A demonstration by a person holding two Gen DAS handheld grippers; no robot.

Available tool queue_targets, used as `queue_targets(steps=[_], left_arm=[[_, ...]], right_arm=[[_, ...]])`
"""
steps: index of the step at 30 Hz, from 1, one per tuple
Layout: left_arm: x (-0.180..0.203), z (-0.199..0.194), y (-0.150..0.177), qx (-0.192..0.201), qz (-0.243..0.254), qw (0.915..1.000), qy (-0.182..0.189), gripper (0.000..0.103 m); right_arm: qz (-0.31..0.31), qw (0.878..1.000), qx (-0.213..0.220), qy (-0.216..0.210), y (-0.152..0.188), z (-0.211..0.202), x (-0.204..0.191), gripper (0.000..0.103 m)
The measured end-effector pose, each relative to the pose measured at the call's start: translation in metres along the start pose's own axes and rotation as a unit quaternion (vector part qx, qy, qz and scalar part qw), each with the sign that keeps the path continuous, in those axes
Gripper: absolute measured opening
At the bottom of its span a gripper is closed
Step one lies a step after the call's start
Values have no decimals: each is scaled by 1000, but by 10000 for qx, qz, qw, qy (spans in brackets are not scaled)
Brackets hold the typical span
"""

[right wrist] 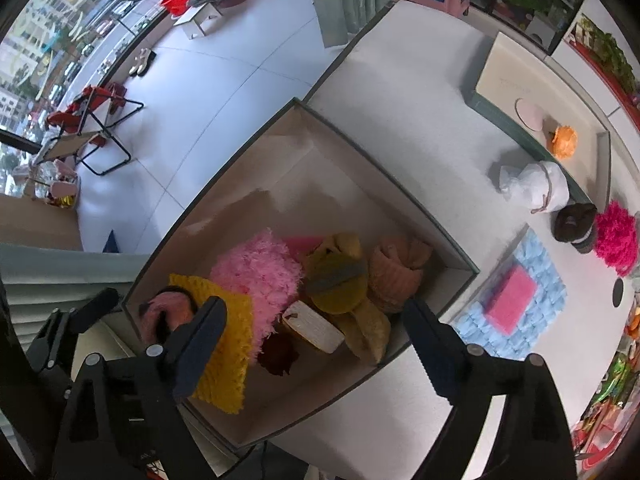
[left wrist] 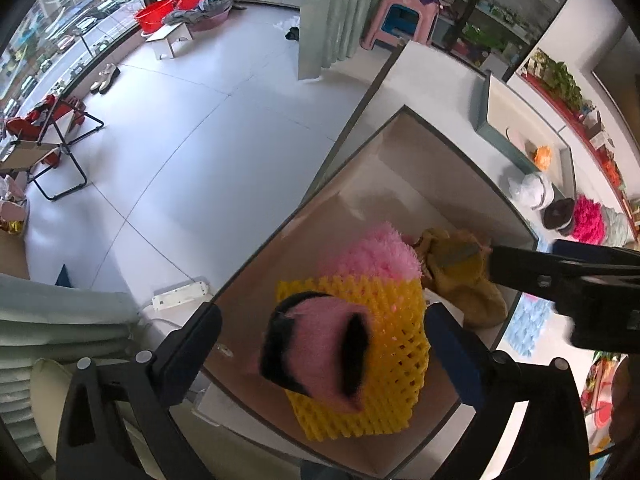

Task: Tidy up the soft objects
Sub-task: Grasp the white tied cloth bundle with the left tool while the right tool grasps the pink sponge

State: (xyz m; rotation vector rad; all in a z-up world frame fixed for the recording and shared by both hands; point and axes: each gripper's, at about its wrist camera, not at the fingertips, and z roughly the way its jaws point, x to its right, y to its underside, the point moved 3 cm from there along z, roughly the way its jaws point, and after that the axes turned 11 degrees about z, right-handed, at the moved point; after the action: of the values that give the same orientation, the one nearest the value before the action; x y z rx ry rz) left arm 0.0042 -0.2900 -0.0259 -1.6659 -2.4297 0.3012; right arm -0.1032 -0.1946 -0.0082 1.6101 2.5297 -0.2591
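Both tongs, left [left wrist: 324, 344] and right [right wrist: 316, 336], gape empty over the box [right wrist: 400, 184]; drop-off done, next fetch the pink sponge [right wrist: 510, 300] from the worktop [right wrist: 420, 80].

White table [right wrist: 404, 92], open cardboard box [right wrist: 276, 184] at its near edge, shallow tray [right wrist: 500, 120] farther back, blue mat [right wrist: 548, 276], white bundle [right wrist: 536, 186], magenta fluffy ball [right wrist: 616, 238] beside it.

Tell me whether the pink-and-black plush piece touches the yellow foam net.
Touching: the left wrist view shows the plush piece lying directly on the net.
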Motion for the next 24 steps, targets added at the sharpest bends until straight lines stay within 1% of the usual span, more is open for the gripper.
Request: queue_targets(steps=[1, 5, 8, 10, 12, 13, 14, 17, 20, 24], left_arm=[[0, 1, 0, -67, 18, 10000, -17, 102], [5, -2, 5, -166, 109, 9997, -121, 102], [16, -3, 7, -212, 176, 9996, -56, 102], [26, -4, 8, -233, 297, 9993, -72, 102], [38, -4, 9, -247, 450, 9987, -72, 102], [43, -4, 8, -258, 513, 9983, -68, 102], [49, -4, 8, -274, 570, 9980, -70, 102], [62, -4, 10, -350, 710, 9968, -64, 102], [72, -4, 13, -487, 854, 9951, -62, 102], [79, -6, 15, -629, 1037, 9924, -198, 102]], right_arm=[[55, 10000, 59, 15, 1, -3, 5, 103], [351, 9988, 330, 89, 11, -20, 34, 103], [733, 9961, 445, 229, 25, -28, 70, 103], [1122, 9921, 435, 367, 35, -28, 103, 103], [1443, 9874, 306, 570, 42, -22, 130, 103], [1643, 9834, 201, 748, 47, -17, 147, 103], [1798, 9800, 156, 835, 50, -14, 160, 103], [2188, 9719, 25, 868, 54, 2, 195, 103], [2350, 9689, -12, 774, 51, 18, 209, 103], [2362, 9688, 18, 751, 31, 44, 218, 103]])
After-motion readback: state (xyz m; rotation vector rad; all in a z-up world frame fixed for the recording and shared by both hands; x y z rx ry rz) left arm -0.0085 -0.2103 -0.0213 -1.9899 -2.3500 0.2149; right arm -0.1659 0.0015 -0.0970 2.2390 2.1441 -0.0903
